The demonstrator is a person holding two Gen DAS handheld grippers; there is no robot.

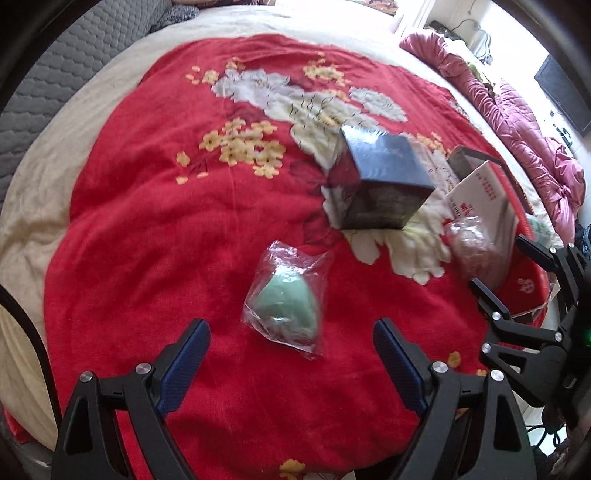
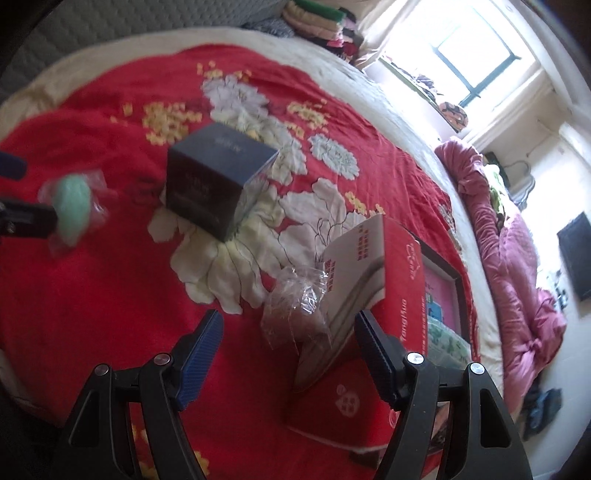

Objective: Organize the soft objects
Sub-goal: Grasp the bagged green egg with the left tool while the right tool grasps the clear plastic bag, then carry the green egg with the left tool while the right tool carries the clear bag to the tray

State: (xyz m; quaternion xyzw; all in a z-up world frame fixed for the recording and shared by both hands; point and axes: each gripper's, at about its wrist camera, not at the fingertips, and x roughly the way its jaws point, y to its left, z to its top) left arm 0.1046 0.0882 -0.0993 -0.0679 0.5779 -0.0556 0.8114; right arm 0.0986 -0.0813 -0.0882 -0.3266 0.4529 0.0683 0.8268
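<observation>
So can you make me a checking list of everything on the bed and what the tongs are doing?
Surface: red flowered blanket over a cream bed cover.
Job's things: green soft thing in a clear bag lies just ahead of the left tongs; brownish soft thing in a clear bag leans against the red box's open flap, ahead of the right tongs.
Clutter: dark cube box mid-blanket.
Grippers: both tongs open, holding nothing.
Cables: nothing seen on the bed.
Surroundings: pink quilt bunched along the bed's edge, bright window, folded clothes pile.
</observation>
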